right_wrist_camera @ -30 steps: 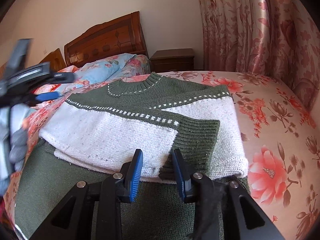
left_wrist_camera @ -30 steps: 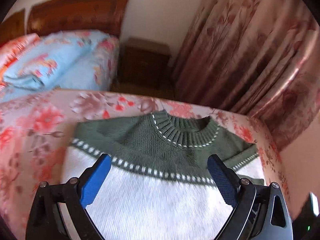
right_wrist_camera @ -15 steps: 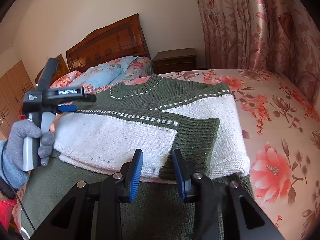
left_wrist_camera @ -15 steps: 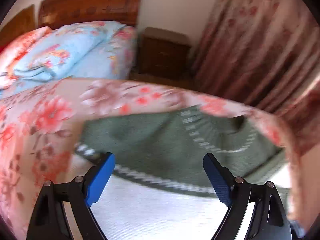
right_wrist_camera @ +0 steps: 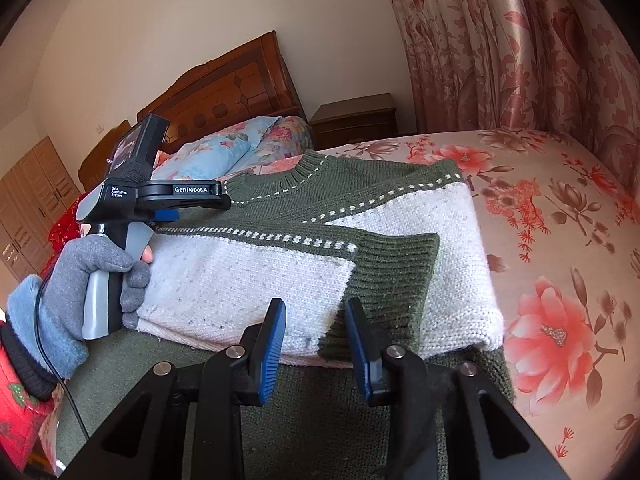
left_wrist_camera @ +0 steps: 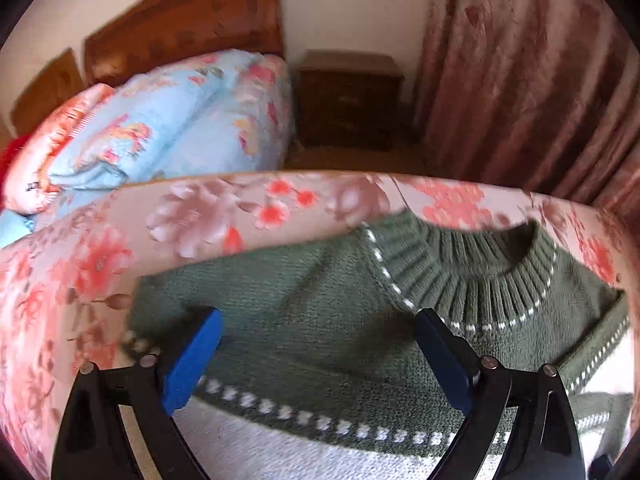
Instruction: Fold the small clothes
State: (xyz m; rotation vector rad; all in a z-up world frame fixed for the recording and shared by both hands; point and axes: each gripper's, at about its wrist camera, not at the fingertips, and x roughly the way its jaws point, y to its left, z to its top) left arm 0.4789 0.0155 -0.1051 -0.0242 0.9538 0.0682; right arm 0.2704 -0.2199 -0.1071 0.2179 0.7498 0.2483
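Floral bedding in pink and red is serving as the folding surface, and every place below is being given relative to the sweater, which is lying spread on this bedding. Beyond the sweater, towards the wooden headboard, a blue flowered quilt is being kept out of the way, and a dark nightstand and a patterned curtain are standing further behind it. The sweater is green at the collar and white in the body, and both sleeves are lying crossed over the chest, so the sides seem already folded in; the green hem part is spread flat below the folded bundle, probably waiting to be brought up. The left gripper is being held just above the green shoulder part, and its jaws are standing wide apart with nothing between them; it is probably being placed there to pin or to pinch the upper edge. In the right wrist view the same tool is seen in a gloved left hand at the left edge of the sweater. The right gripper is being held at the near edge of the white bundle, beside the green cuff; its jaws are parted only a little, and no cloth is being clamped yet. A grasp there seems to be in preparation for the next fold.
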